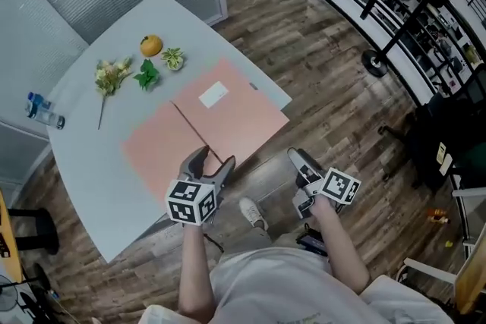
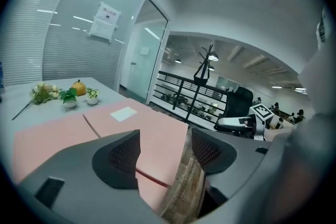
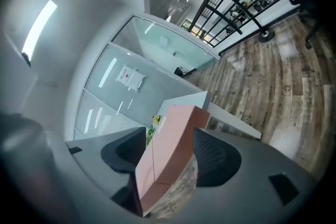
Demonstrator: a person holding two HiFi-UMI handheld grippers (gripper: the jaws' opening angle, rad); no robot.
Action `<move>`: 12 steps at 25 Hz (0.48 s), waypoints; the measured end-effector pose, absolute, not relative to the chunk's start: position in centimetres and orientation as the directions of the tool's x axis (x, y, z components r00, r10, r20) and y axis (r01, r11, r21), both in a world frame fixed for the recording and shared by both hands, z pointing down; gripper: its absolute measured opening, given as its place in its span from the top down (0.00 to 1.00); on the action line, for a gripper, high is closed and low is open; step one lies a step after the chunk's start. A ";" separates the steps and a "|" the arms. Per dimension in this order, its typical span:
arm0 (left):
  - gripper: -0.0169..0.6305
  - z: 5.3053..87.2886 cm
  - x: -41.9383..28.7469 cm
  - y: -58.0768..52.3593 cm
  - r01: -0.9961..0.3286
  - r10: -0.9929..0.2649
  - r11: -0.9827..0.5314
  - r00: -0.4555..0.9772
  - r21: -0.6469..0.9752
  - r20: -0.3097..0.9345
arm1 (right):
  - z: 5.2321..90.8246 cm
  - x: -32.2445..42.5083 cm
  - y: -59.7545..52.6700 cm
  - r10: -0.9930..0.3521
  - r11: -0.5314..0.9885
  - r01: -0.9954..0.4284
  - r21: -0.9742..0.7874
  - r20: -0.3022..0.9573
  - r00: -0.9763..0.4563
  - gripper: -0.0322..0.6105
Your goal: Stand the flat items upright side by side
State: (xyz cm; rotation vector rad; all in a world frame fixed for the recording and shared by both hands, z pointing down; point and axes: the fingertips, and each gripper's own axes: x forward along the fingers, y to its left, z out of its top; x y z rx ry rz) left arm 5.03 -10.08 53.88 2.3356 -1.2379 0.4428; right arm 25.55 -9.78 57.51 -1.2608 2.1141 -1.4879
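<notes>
Two pink folders lie flat, side by side and touching, on the table [image 1: 91, 193] by its near edge. The right folder [image 1: 239, 117], which carries a white label [image 1: 213, 94], reaches the near right corner and seems to stick out a little past the edge. The left folder [image 1: 156, 148] is plain.

The left gripper [image 1: 214, 160] hovers over the near edge where the two folders meet. Its jaws are spread and nothing is between the pads. The right gripper [image 1: 302, 177] hangs off the table, above the wooden floor beside the near edge, with its jaws likewise wide and empty.

At the far edge sit an orange [image 1: 151, 45], two small plants [image 1: 147, 75] and a flower sprig [image 1: 110, 77]. A bottle [image 1: 44, 111] lies at the left corner.
</notes>
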 end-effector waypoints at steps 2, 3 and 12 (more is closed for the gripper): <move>0.52 54.5 5.2 -11.5 -0.819 -0.663 -0.513 0.568 0.256 0.487 | 58.0 25.9 -11.3 -0.783 0.065 -0.495 -0.866 0.263 -0.563 0.52; 0.52 54.8 5.3 -12.0 -0.812 -0.651 -0.521 0.577 0.263 0.494 | 58.2 26.1 -11.8 -0.786 0.055 -0.502 -0.863 0.272 -0.555 0.52; 0.52 57.1 6.8 -14.7 -0.778 -0.578 -0.555 0.616 0.295 0.535 | 58.8 27.0 -13.9 -0.803 -0.013 -0.508 -0.861 0.311 -0.508 0.52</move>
